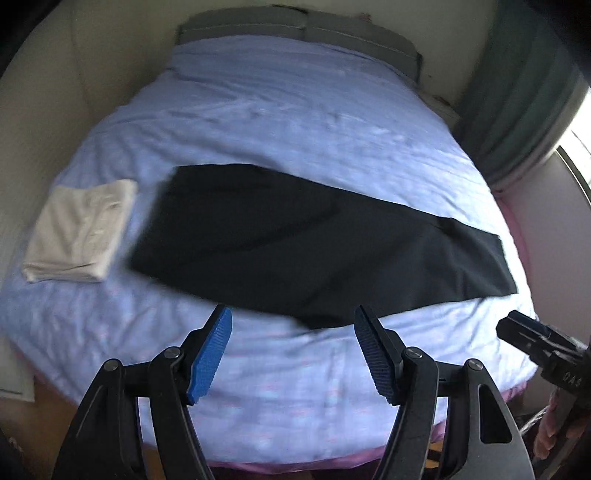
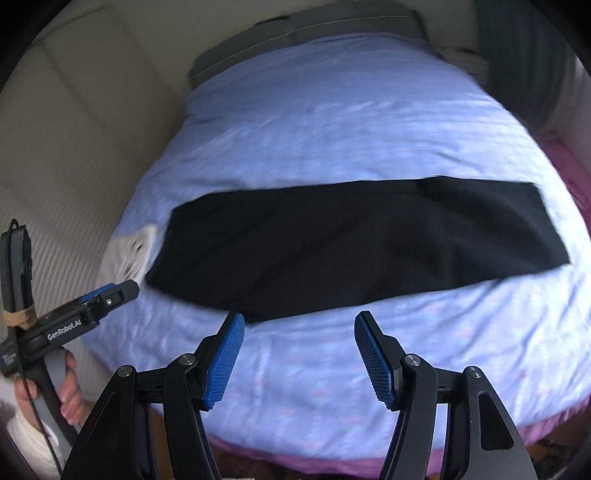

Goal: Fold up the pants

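Black pants [image 1: 295, 236] [image 2: 351, 240] lie flat across the blue bed cover as one long strip, running left to right. My left gripper [image 1: 292, 314] hovers above the near side of the strip, open, with nothing between its blue pads. My right gripper [image 2: 300, 317] also stands open and empty above the near edge of the pants. The right gripper's tip [image 1: 517, 328] shows at the right edge of the left wrist view. In the right wrist view the left gripper [image 2: 122, 291] shows at the left, with a hand [image 2: 70, 391] on its handle.
A folded white cloth [image 1: 79, 230] [image 2: 136, 247] lies on the bed [image 1: 295, 110] just left of the pants. Grey pillows [image 1: 295, 26] line the far end. A beige wall runs along the left, and a green curtain [image 1: 524, 92] hangs at the far right.
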{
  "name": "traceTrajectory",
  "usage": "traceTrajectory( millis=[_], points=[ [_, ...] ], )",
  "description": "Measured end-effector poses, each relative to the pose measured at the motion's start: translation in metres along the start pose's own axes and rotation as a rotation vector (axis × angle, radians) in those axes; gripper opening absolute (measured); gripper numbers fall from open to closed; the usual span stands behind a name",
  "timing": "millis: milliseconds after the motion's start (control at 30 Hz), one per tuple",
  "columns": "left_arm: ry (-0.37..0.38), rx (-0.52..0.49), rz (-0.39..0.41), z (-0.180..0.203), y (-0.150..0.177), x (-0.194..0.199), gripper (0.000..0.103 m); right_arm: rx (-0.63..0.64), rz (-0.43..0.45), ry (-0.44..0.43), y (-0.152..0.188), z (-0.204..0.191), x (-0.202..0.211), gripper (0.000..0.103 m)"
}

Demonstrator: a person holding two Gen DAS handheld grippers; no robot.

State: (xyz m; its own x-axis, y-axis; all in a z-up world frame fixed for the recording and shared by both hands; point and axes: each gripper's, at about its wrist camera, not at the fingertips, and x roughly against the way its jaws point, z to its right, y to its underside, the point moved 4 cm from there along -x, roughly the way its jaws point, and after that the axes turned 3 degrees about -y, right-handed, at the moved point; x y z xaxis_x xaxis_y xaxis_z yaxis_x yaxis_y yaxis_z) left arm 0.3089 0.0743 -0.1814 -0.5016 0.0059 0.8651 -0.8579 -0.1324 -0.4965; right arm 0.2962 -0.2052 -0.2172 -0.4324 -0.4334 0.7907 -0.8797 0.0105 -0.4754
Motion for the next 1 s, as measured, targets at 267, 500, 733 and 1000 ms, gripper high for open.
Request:
traceTrajectory(
  millis=[267, 500, 733, 1000],
  points=[
    [0.031, -0.078, 0.028, -0.122, -0.003, 0.01, 0.068, 0.046, -0.028, -0.008, -0.002, -0.125, -0.041, 0.063],
    [0.14, -0.099, -0.005, -0.203, -0.043, -0.026, 0.068, 0.029, -0.025, 0.002, -0.018, -0.216, -0.1, 0.063],
    [0.241, -0.161, -0.04, -0.237, -0.103, -0.084, 0.068, 0.053, -0.039, 0.058, -0.056, -0.266, -0.161, 0.063],
    [0.329, -0.153, -0.109, -0.24, -0.164, -0.178, 0.068, 0.017, -0.076, 0.079, -0.101, -0.265, -0.232, 0.063]
  ],
)
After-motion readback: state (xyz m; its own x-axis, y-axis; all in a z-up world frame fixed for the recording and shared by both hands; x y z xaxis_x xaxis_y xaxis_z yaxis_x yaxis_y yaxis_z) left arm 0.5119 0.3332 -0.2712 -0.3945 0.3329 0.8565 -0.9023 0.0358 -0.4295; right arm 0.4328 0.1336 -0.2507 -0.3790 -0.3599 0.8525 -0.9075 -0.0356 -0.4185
